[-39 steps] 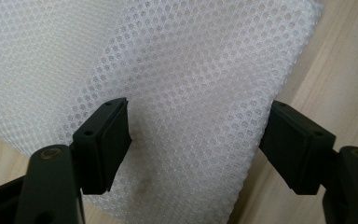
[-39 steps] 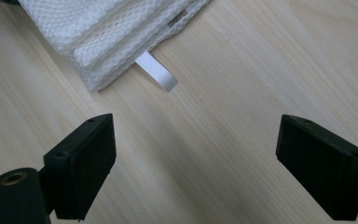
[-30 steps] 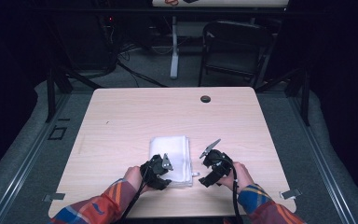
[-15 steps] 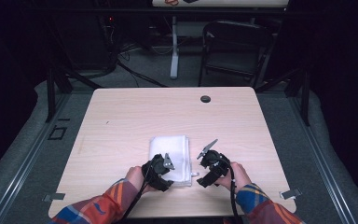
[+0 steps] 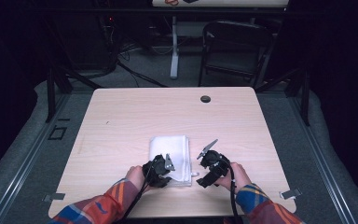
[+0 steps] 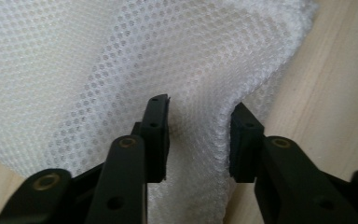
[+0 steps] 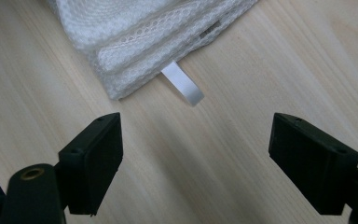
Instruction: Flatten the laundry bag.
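Since the earlier high-view frames both hands have kept their places; only the left gripper (image 5: 164, 164) has changed, its fingers having just been closing on the near edge of the folded white mesh cloth (image 5: 170, 150).

High view: the cloth lies folded into a neat rectangle on the counter (image 5: 121, 121), near the person's edge and a little left of middle. The left gripper sits on its near-left corner, and the right gripper (image 5: 205, 156) rests just beside its right edge, apart from it. Judging by this, the folding looks mostly done, with a further fold or a move of the cloth still to come.

Left gripper view: the fingers (image 6: 156, 135) stand narrowly apart with a raised ridge of mesh (image 6: 196, 116) bunched between them; whether the pads already press it I cannot tell for sure.

Right gripper view: the fingers (image 7: 93, 158) gape wide over bare wood, holding nothing. A small white tag (image 7: 182, 84) pokes out from the layered edge; no writing can be read on it.
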A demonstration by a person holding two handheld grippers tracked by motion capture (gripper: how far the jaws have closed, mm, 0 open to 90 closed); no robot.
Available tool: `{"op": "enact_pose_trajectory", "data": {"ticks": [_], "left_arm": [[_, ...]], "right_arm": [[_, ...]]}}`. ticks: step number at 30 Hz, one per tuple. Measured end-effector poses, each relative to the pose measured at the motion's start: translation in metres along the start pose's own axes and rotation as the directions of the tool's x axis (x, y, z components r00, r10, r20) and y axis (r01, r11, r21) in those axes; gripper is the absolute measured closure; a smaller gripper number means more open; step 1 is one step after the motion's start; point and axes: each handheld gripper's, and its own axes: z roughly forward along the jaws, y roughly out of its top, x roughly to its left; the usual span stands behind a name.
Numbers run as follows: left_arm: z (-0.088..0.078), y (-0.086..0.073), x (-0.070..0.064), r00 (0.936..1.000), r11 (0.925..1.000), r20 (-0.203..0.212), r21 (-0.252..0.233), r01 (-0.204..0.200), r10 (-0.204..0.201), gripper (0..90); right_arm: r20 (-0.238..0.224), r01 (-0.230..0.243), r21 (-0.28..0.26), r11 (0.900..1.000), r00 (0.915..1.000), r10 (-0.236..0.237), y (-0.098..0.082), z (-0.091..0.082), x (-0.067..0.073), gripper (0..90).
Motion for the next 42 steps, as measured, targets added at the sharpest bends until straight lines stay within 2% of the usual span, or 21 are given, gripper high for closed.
{"op": "enact_pose_trajectory", "data": {"ticks": [1, 2, 4, 7, 10, 15, 17, 19, 20, 22, 27, 29, 30, 33, 36, 37, 41, 42], "left_arm": [[0.0, 0.0, 0.0, 1.0, 1.0, -0.001, -0.001, -0.001, 0.001, 66.6], [0.0, 0.0, 0.001, 0.9999, 1.0, -0.012, 0.0, -0.005, 0.005, 70.3], [0.0, 0.0, 0.002, 1.0, 1.0, -0.007, -0.003, -0.002, 0.002, 72.3], [-0.001, -0.001, 0.004, 0.9998, 0.9999, -0.021, -0.014, 0.002, -0.002, 77.3], [-0.002, -0.001, 0.004, 0.9997, 0.9997, -0.023, -0.025, 0.001, -0.002, 80.6], [-0.007, -0.002, 0.007, 0.9994, 0.9985, -0.033, -0.053, 0.012, -0.014, 82.8], [-0.009, -0.003, 0.008, 0.9992, 0.9971, -0.03, -0.072, 0.025, -0.027, 82.9], [-0.01, -0.003, 0.008, 0.999, 0.9963, -0.031, -0.081, 0.03, -0.033, 83.0], [-0.012, -0.003, 0.01, 0.9985, 0.9943, -0.036, -0.1, 0.038, -0.042, 83.1], [-0.014, -0.003, 0.01, 0.9981, 0.9921, -0.037, -0.118, 0.044, -0.049, 83.1], [-0.016, -0.003, 0.01, 0.9981, 0.9913, -0.035, -0.124, 0.046, -0.05, 83.1], [-0.016, -0.003, 0.01, 0.9982, 0.9917, -0.034, -0.121, 0.045, -0.049, 83.1], [-0.016, -0.003, 0.01, 0.9982, 0.9915, -0.034, -0.122, 0.045, -0.05, 83.1], [-0.016, -0.003, 0.011, 0.9974, 0.9899, -0.034, -0.129, 0.058, -0.063, 83.0], [-0.017, -0.003, 0.012, 0.9971, 0.9894, -0.035, -0.131, 0.062, -0.067, 82.8], [-0.017, -0.003, 0.012, 0.9971, 0.9894, -0.035, -0.131, 0.062, -0.067, 82.8], [-0.019, -0.004, 0.013, 0.9951, 0.9867, -0.038, -0.139, 0.085, -0.091, 82.2], [-0.021, -0.006, 0.013, 0.9941, 0.9851, -0.04, -0.143, 0.094, -0.101, 81.9]], "right_arm": [[0.001, 0.001, 0.0, 1.0, 1.0, -0.001, 0.0, 0.0, 0.0, 17.7], [0.003, 0.001, 0.001, 1.0, 1.0, -0.001, 0.0, 0.0, 0.0, 20.5], [0.001, -0.007, -0.013, 1.0, 1.0, 0.007, 0.0, 0.001, 0.001, 22.0], [-0.002, 0.0, -0.008, 1.0, 1.0, 0.0, 0.001, 0.0, 0.002, 30.6], [-0.004, 0.011, -0.02, 1.0, 0.9999, -0.011, 0.002, -0.001, 0.005, 42.4], [-0.005, 0.044, -0.048, 0.998, 0.999, -0.044, 0.006, -0.001, 0.011, 73.5], [-0.006, 0.056, -0.052, 0.997, 0.9984, -0.057, 0.008, 0.0, 0.015, 81.1], [-0.007, 0.06, -0.053, 0.997, 0.9981, -0.061, 0.009, 0.001, 0.016, 83.8], [-0.006, 0.071, -0.055, 0.996, 0.9974, -0.072, 0.012, 0.004, 0.019, 87.5], [-0.006, 0.081, -0.052, 0.995, 0.9967, -0.081, 0.015, 0.006, 0.02, 89.4], [-0.008, 0.106, -0.069, 0.992, 0.9943, -0.106, 0.023, 0.016, 0.024, 89.9], [0.002, 0.107, -0.069, 0.992, 0.9942, -0.107, 0.025, 0.017, 0.025, 89.9], [-0.003, 0.093, -0.103, 0.99, 0.9956, -0.093, 0.027, 0.023, 0.026, 90.0], [-0.003, 0.093, -0.09, 0.992, 0.9956, -0.094, 0.029, 0.031, 0.025, 90.0], [-0.005, 0.097, -0.087, 0.991, 0.9952, -0.098, 0.029, 0.033, 0.023, 90.0], [-0.011, 0.083, -0.104, 0.991, 0.9963, -0.085, 0.028, 0.034, 0.024, 90.0], [-0.014, 0.085, -0.108, 0.99, 0.9961, -0.087, 0.027, 0.034, 0.024, 90.0], [-0.004, 0.111, -0.097, 0.989, 0.9937, -0.112, 0.027, 0.033, 0.023, 90.0]]}}
